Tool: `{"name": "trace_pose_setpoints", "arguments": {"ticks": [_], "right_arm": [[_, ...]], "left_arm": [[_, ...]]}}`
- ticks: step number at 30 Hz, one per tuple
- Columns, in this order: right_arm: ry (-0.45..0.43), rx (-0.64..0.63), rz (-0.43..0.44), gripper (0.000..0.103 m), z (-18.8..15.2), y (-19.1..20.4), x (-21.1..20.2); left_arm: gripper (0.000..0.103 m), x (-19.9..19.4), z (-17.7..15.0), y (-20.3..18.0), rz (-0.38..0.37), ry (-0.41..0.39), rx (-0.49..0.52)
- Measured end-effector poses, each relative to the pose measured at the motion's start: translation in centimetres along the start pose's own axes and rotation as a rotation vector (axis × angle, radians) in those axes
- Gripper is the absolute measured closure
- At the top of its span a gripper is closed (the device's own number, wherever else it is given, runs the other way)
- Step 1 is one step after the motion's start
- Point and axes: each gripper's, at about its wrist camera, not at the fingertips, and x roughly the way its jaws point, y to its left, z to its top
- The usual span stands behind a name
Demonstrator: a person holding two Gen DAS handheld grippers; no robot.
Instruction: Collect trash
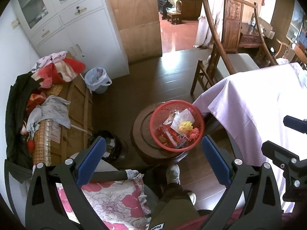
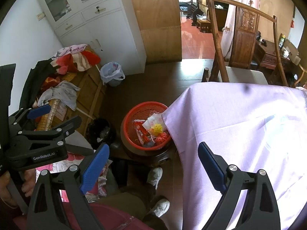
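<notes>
Trash [image 1: 181, 127], crinkled wrappers and yellow frills, fills our round red mesh basket [image 1: 156, 118] on a dark wooden stool [image 1: 140, 143]. It sits at twelve o'clock beyond our left claw [image 1: 153, 158] and at eleven o'clock from our right claw [image 2: 153, 165]; both gape wide, empty.

A lived-in home: white cabinet [image 1: 76, 28], carved wooden chair [image 1: 228, 38], piled clothes [image 1: 51, 72].

Your red mesh basket [image 1: 198, 122] sits on the round wooden stool [image 1: 138, 134], toward its right edge, holding crumpled wrappers [image 1: 182, 119] and a yellow bow [image 1: 185, 127].
</notes>
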Motion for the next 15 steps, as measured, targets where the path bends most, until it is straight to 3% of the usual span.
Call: {"name": "trace_pose_setpoints", "arguments": {"ticks": [15], "right_arm": [[0.003,0.001,0.001,0.011,-0.04,-0.03,0.05]], "left_arm": [[0.007,0.17,-0.16,0.03,0.002,0.006,0.003]]}}
